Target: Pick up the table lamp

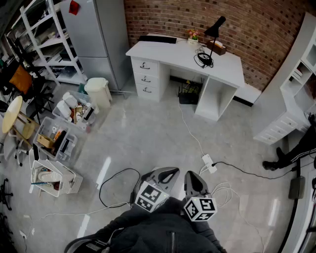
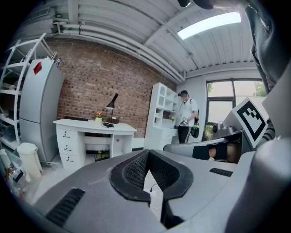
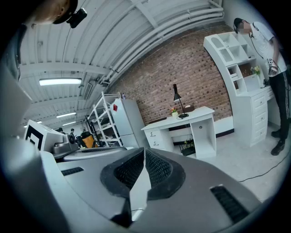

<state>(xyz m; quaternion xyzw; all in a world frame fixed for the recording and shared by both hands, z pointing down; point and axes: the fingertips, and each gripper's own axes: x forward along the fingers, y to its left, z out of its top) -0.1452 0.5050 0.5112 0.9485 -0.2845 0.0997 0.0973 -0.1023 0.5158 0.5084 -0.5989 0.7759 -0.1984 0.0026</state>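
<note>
The black table lamp (image 1: 216, 24) waits far off at the back edge of the white bench (image 1: 168, 52). The left hand-held gripper (image 1: 170, 173) and right hand-held gripper (image 1: 195, 177), both pressed together and empty, must get closer first.

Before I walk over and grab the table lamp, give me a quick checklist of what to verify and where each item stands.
1. Lamp spotted: ok. The table lamp stands upright on the white desk, near the brick wall.
2. Grippers empty: ok. Nothing sits in the left gripper or the right gripper.
3. Jaws ready to grasp: not ok. Both are shut.
4. Lamp within reach: not ok. It stands far across the room.
5. Path clear: not ok. A power strip and a white cable lie on the way.
6. Lamp's cord free: cannot tell. A coiled cable lies by its base.
</note>
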